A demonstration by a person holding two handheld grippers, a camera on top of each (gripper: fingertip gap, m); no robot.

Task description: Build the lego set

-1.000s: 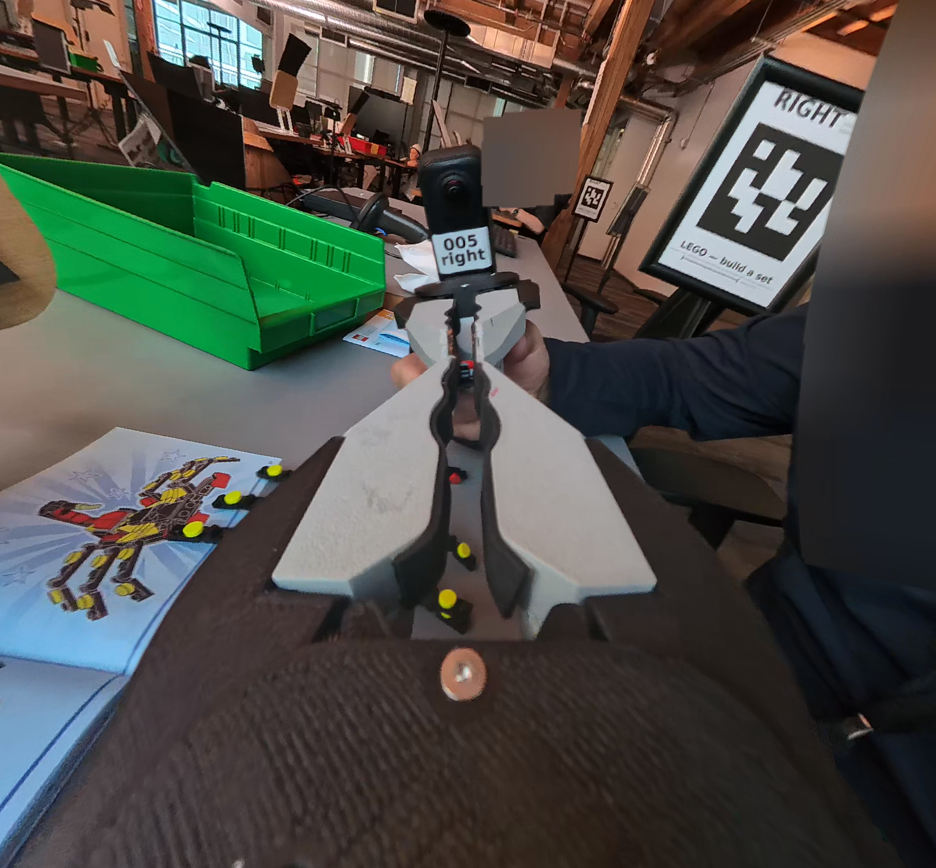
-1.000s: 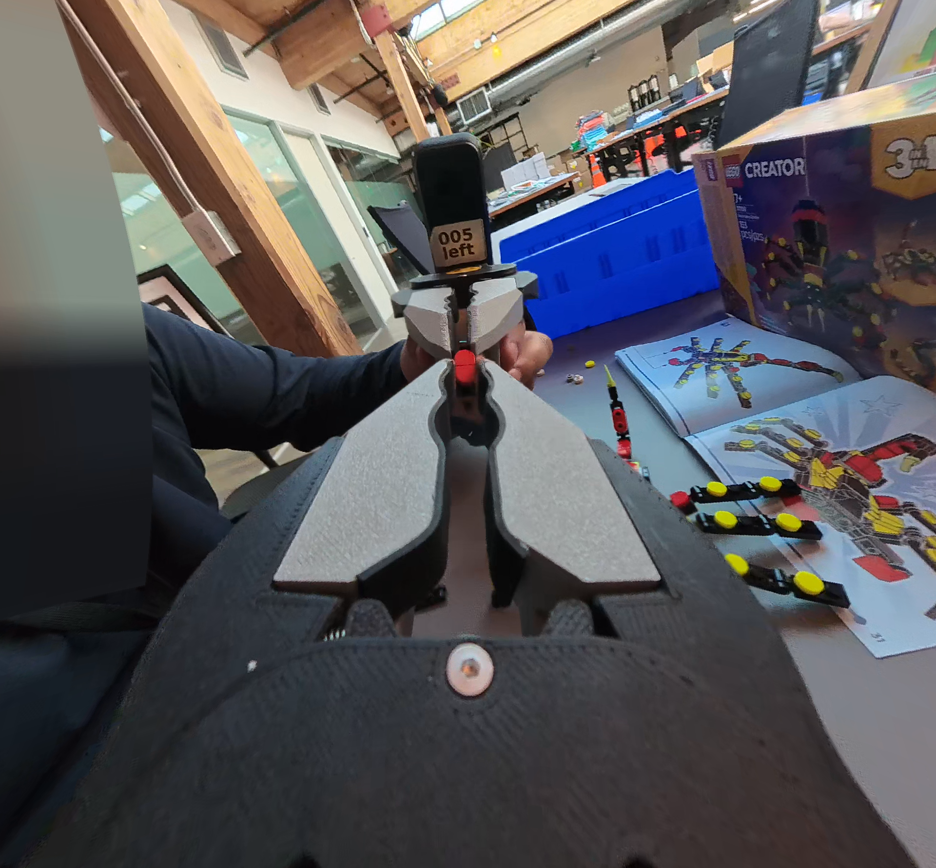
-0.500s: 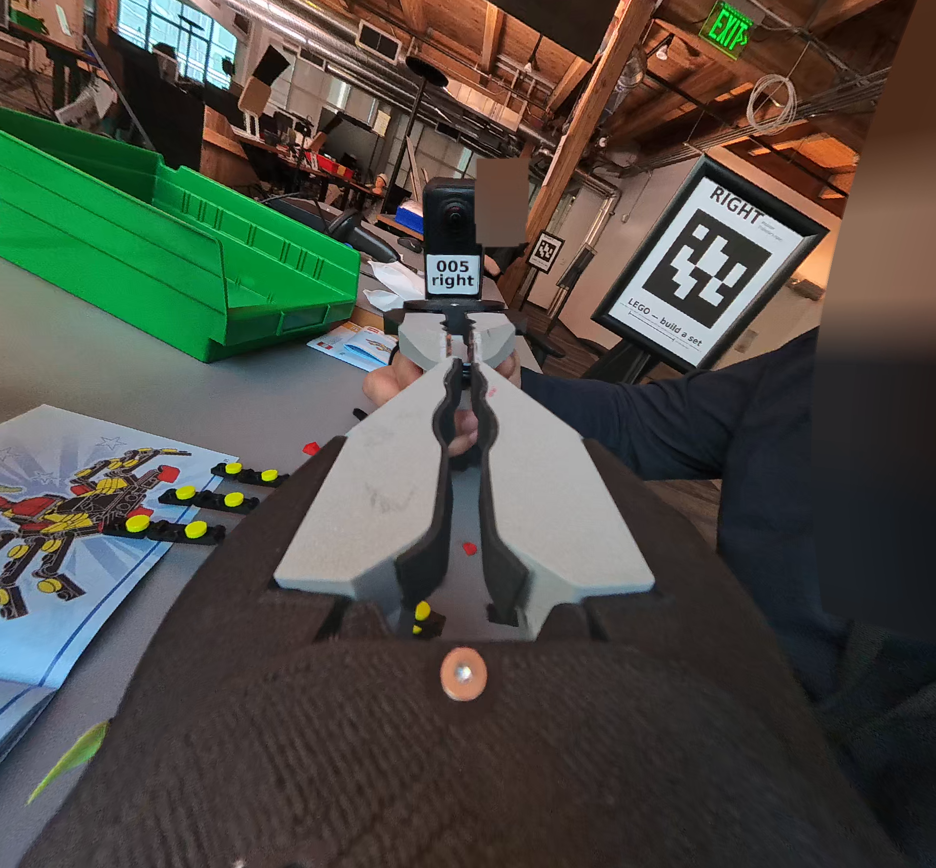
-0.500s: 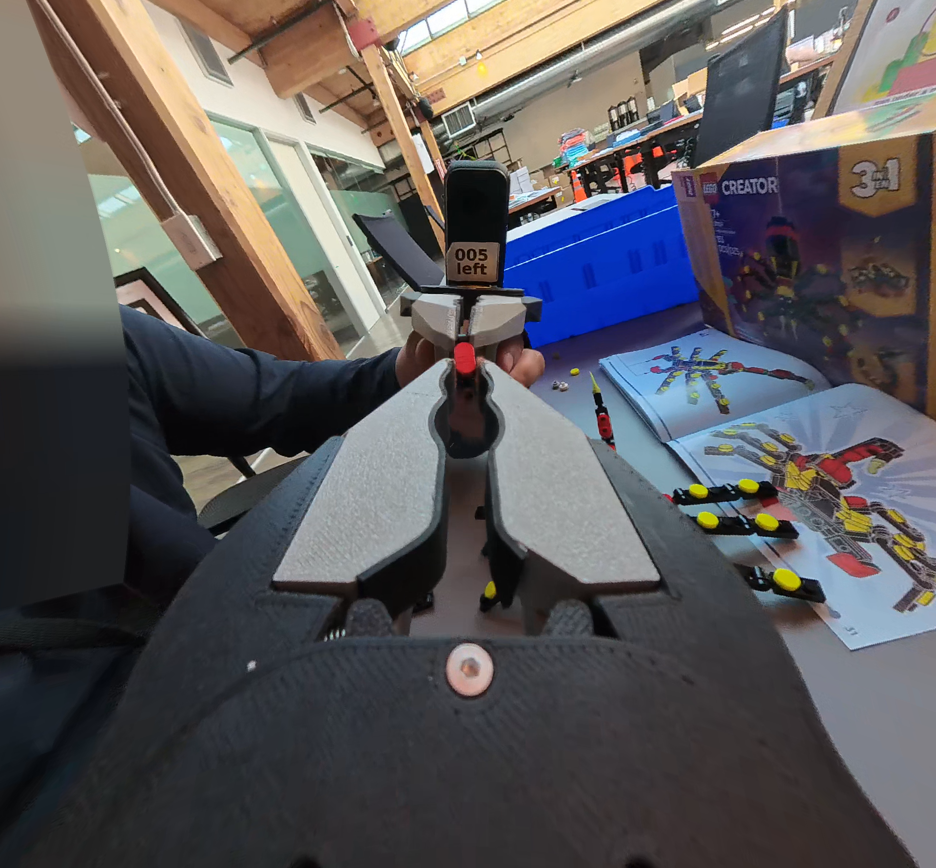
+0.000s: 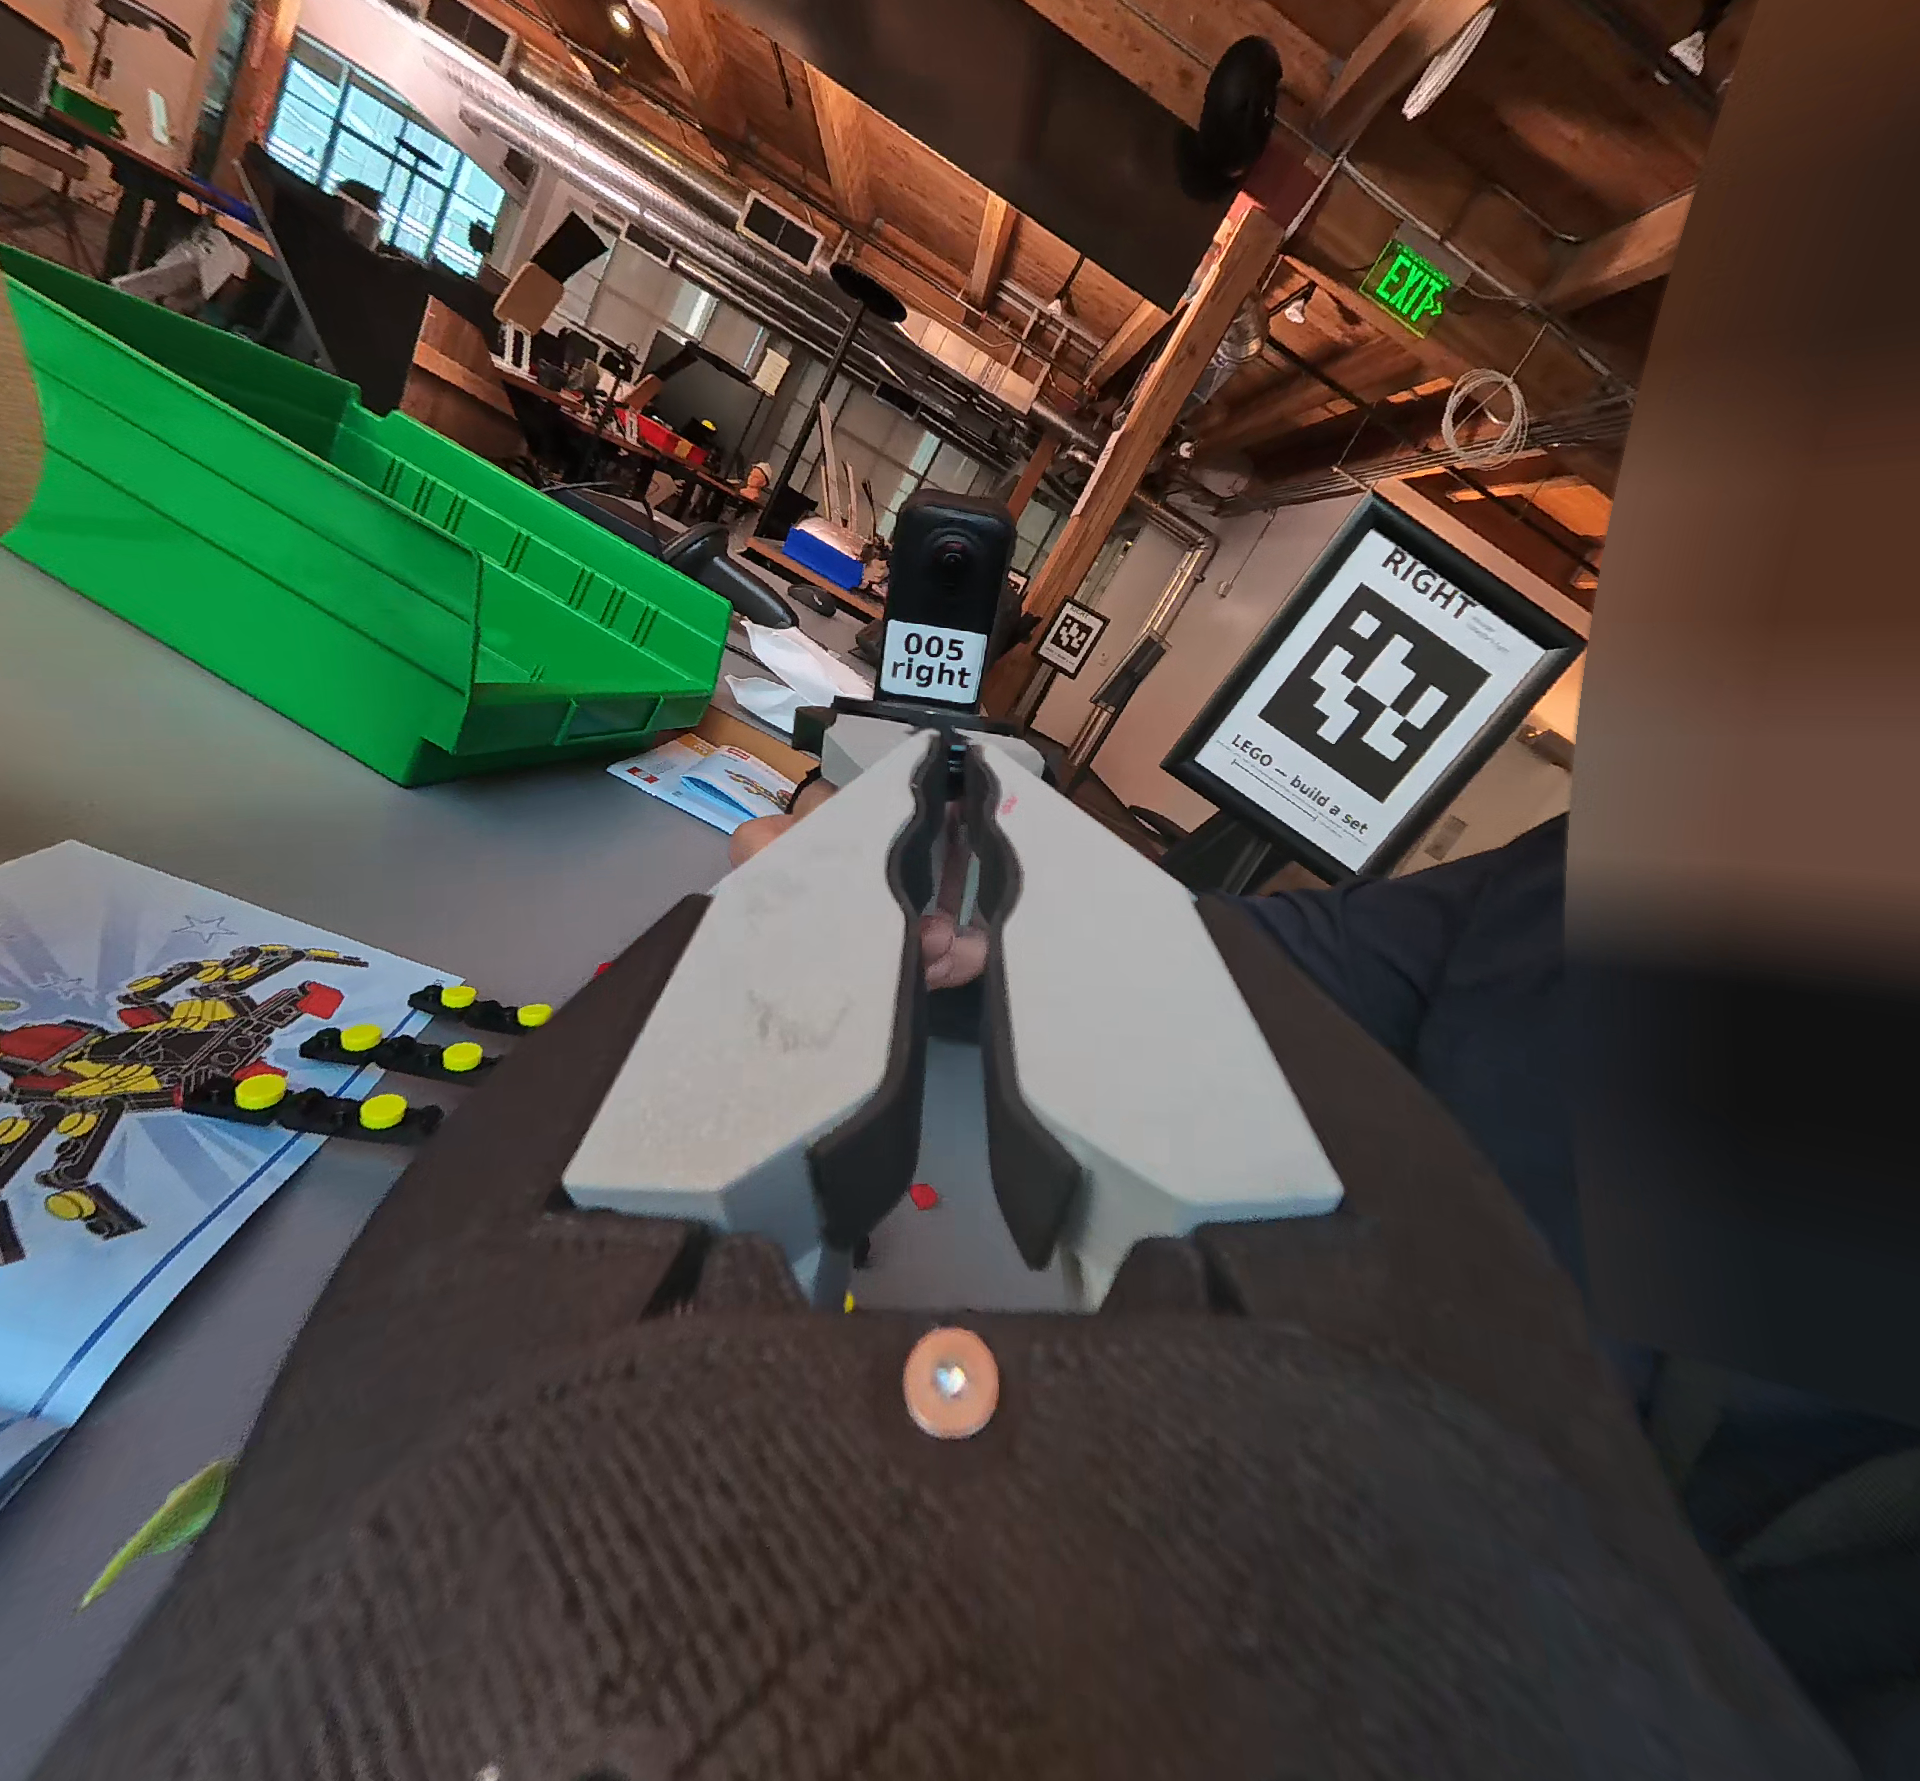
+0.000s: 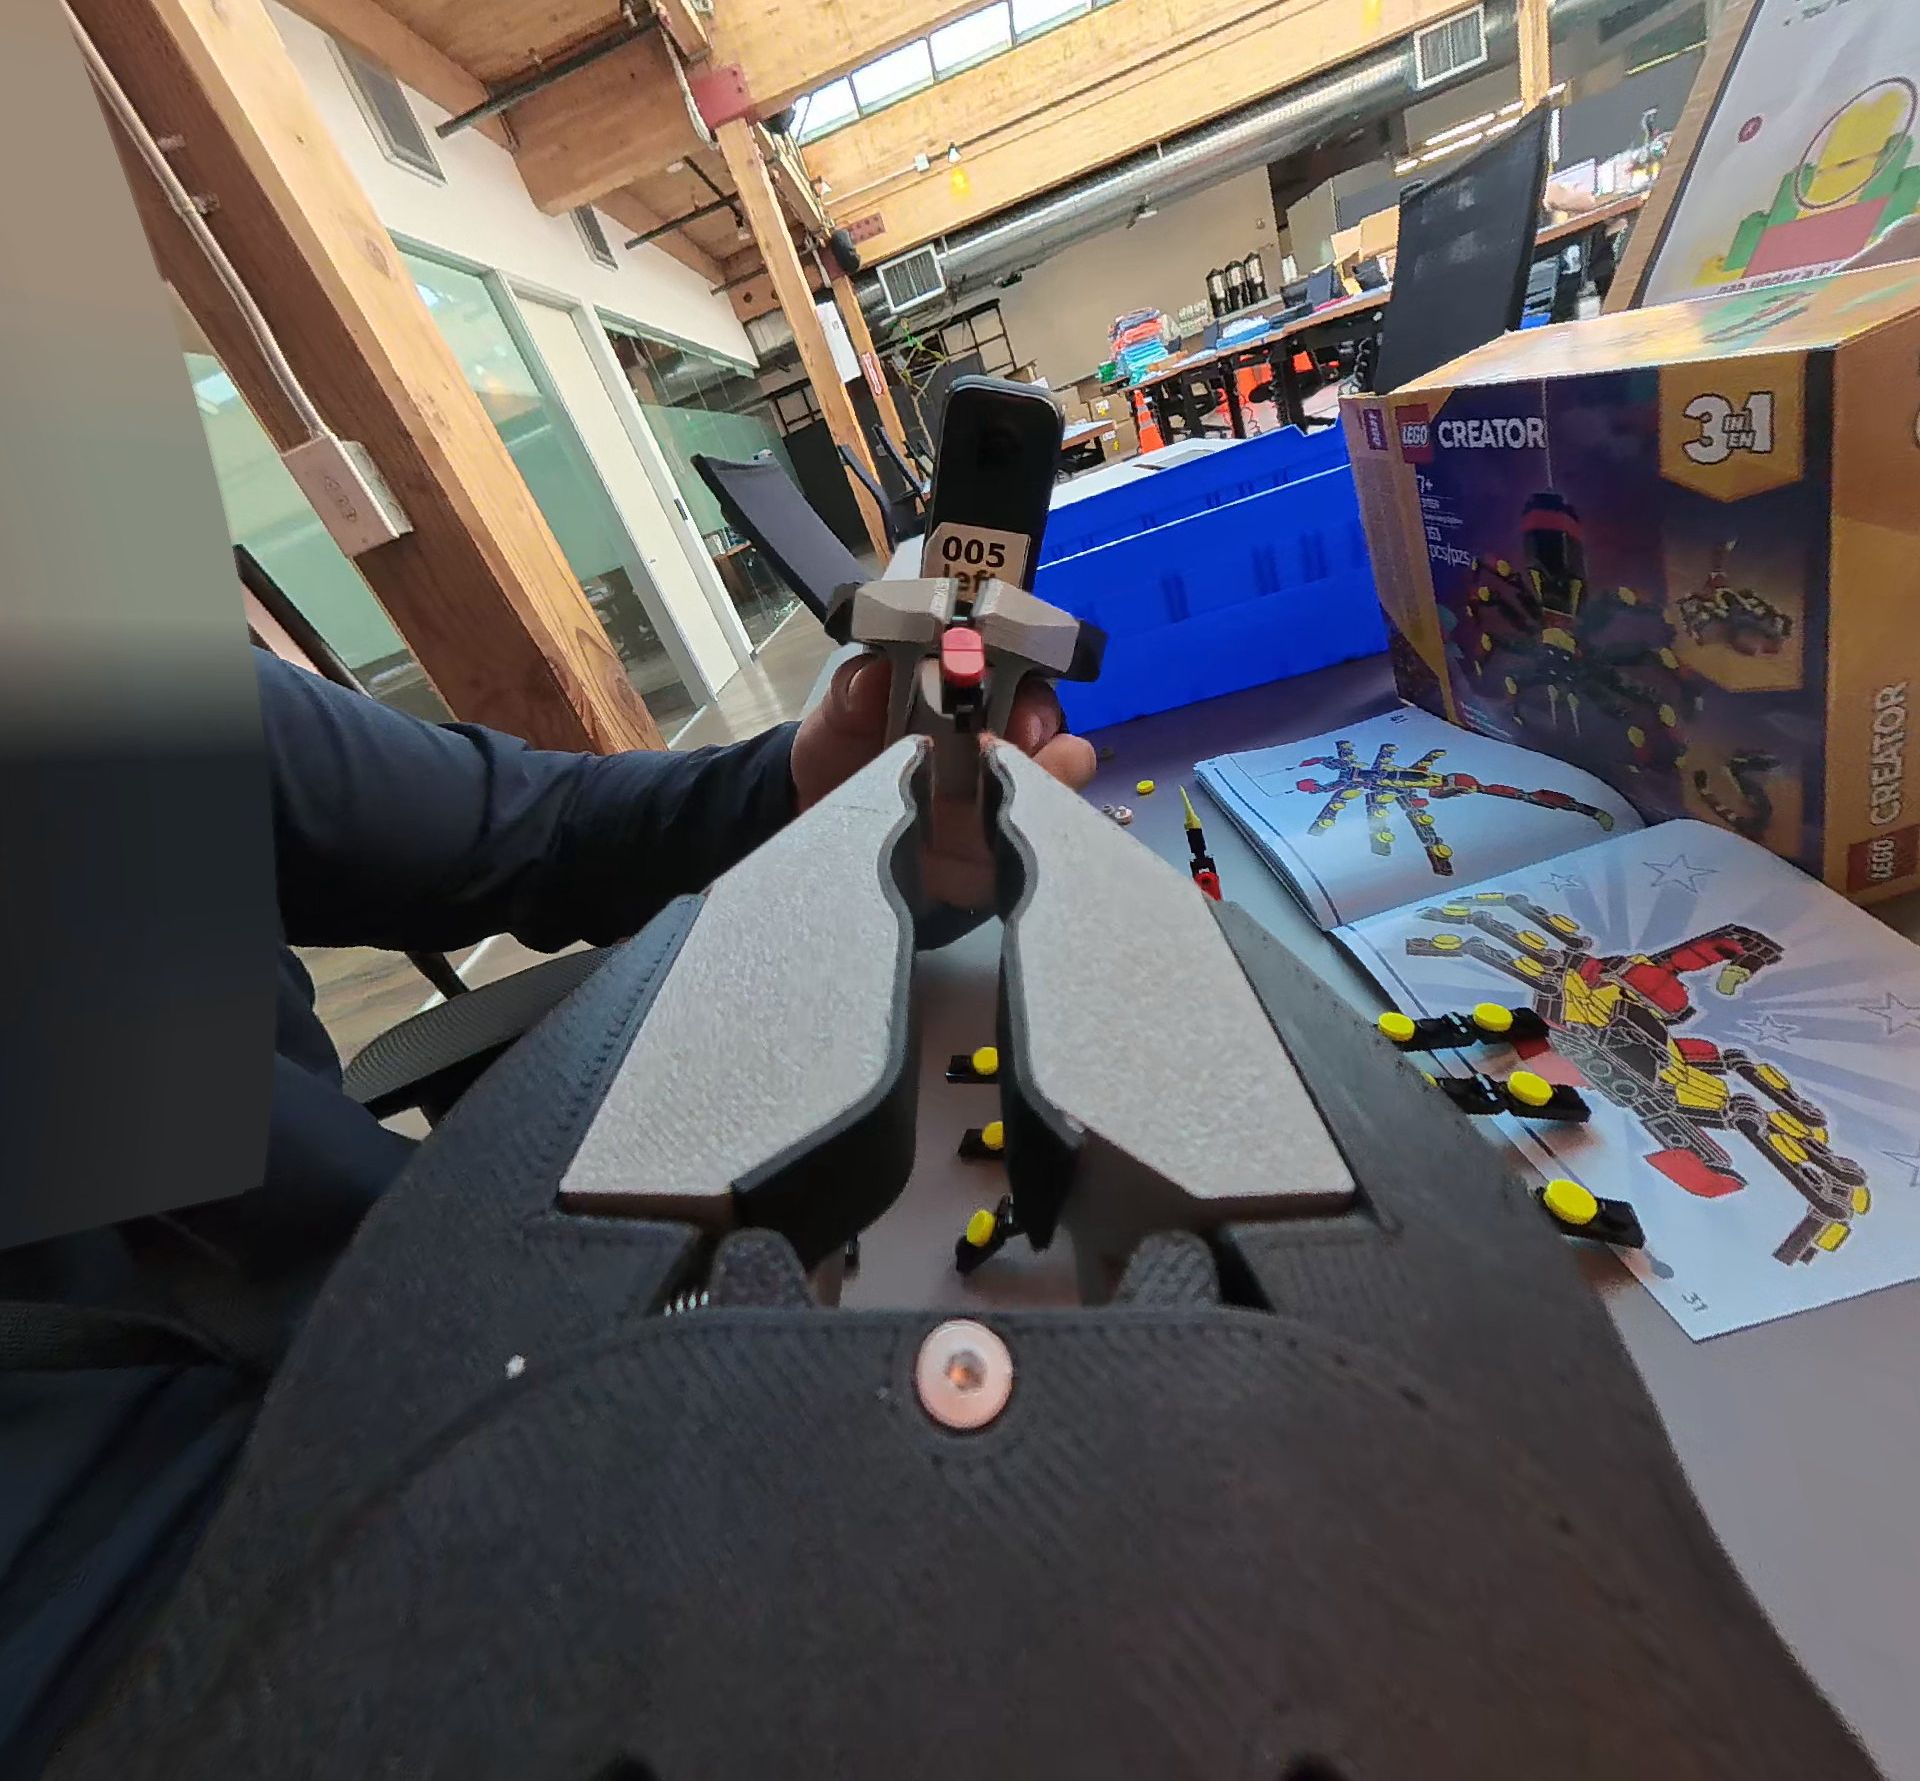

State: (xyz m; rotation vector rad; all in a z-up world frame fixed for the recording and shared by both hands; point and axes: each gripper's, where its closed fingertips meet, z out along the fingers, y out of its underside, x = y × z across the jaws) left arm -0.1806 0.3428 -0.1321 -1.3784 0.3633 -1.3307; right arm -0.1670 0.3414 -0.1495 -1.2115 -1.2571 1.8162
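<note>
While the manual (image 6: 1704, 1056) at far right shows a whole scorpion, only a few black-and-yellow legs (image 6: 1465, 1025) lie finished on it, so most building seems left. At left-centre, the left gripper (image 6: 961, 666) pinches a red-tipped piece (image 6: 961, 661). The right gripper (image 6: 951, 755) faces it, fingertips slightly parted and empty.
</note>
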